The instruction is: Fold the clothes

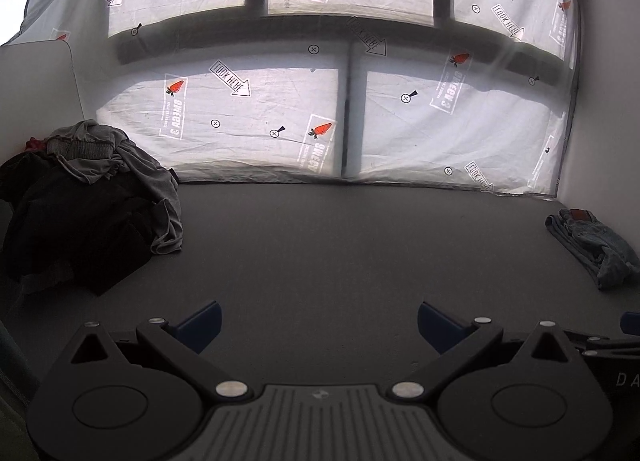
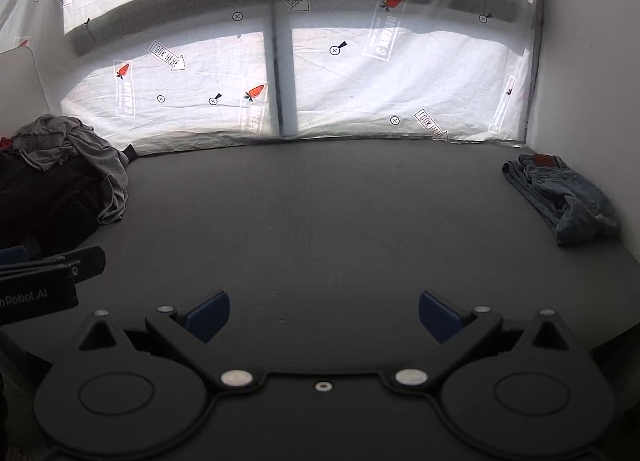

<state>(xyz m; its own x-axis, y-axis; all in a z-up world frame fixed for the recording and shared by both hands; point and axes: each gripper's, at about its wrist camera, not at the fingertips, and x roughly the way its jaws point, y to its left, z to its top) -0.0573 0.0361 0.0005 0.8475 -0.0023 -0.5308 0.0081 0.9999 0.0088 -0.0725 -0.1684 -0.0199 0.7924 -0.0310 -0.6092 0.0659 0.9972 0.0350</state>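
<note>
Hovering empty: left gripper [image 1: 318, 323] and right gripper [image 2: 324, 313] both spread wide over bare grey table [image 2: 320, 221]. Looks like between garments. Folded jeans [image 2: 560, 197] parked far right by the wall; unfolded pile [image 1: 88, 205] far left, grey top [image 1: 120, 165] uppermost. Next: left reaches into pile. Centre open; backdrop sheet [image 1: 248, 117] bounds the far edge.

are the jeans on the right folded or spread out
Folded. The jeans lie as a compact layered bundle by the right wall, waistband patch on top, though the near end looks rumpled. Nothing is gripping them.
</note>
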